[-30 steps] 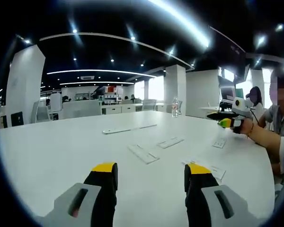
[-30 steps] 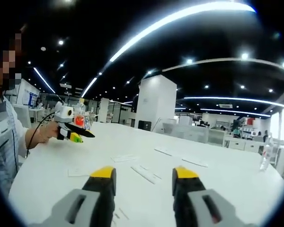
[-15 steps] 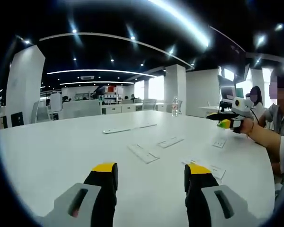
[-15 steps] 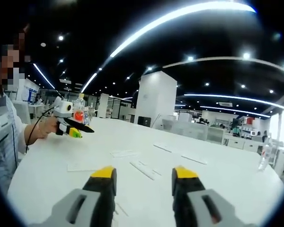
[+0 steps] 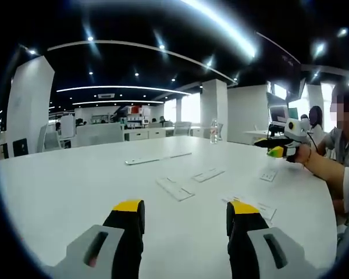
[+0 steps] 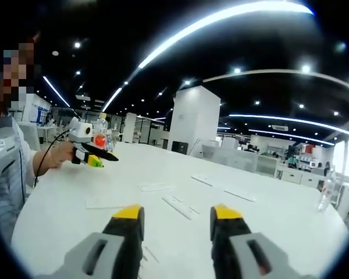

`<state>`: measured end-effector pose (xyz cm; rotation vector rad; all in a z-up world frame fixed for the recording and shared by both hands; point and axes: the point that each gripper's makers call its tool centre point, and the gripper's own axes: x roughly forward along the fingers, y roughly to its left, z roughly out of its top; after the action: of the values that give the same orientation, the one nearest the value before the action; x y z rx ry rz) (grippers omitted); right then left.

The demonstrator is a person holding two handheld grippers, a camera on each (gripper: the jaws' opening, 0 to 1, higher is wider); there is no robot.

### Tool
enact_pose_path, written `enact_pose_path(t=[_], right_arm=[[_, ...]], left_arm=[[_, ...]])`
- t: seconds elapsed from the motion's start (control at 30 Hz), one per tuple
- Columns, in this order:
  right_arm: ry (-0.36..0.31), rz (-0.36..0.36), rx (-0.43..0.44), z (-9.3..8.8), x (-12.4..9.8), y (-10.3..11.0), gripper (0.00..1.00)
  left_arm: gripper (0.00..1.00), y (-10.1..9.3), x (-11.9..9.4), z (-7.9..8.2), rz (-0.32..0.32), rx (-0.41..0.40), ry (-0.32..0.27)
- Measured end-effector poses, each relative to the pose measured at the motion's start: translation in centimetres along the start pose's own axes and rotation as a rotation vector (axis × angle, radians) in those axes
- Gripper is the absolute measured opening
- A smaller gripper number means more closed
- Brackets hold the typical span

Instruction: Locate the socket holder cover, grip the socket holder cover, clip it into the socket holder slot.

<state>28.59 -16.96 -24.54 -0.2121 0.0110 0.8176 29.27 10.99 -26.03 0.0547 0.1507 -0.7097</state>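
Both: each hand-held gripper [image 5: 185, 216] [image 6: 176, 219] level above table [image 5: 64, 186], jaws apart.

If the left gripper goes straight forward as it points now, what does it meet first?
Probably the long flat white plastic strip lying on the white table ahead of the open left gripper. Depth is unclear, so it may pass above it.
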Motion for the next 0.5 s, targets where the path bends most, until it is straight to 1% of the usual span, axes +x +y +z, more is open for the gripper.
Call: enact_pose_path(t=[0.23, 0.3, 0.33, 0.4, 0.47, 0.5], right_arm=[[0.018, 0.007, -0.012, -0.3, 0.0, 0.1, 0.47], [0.053, 0.045, -0.061, -0.5, -0.1, 0.8, 0.49], [0.049, 0.068, -0.068, -0.2, -0.2, 1.2, 0.50], [0.029, 0.094, -0.090, 0.5, -0.5, 1.6, 0.47], [0.042, 0.104, -0.102, 0.6, -0.8, 1.3, 0.44], [0.052, 0.115, -0.102, 0.6, -0.9, 1.2, 0.45]], left_arm=[[0.57, 0.0, 0.0, 0.2, -0.003, 0.003, -0.005], [0.57, 0.0, 0.0, 0.2, -0.005, 0.002, -0.009], [0.57, 0.0, 0.0, 0.2, -0.007, 0.002, -0.010], [0.57, -0.1, 0.1, 0.2, -0.011, 0.001, -0.007], [0.57, -0.1, 0.1, 0.1, -0.013, 0.000, -0.003], [0.57, 0.0, 0.2, 0.0, -0.013, 0.000, 0.001]])
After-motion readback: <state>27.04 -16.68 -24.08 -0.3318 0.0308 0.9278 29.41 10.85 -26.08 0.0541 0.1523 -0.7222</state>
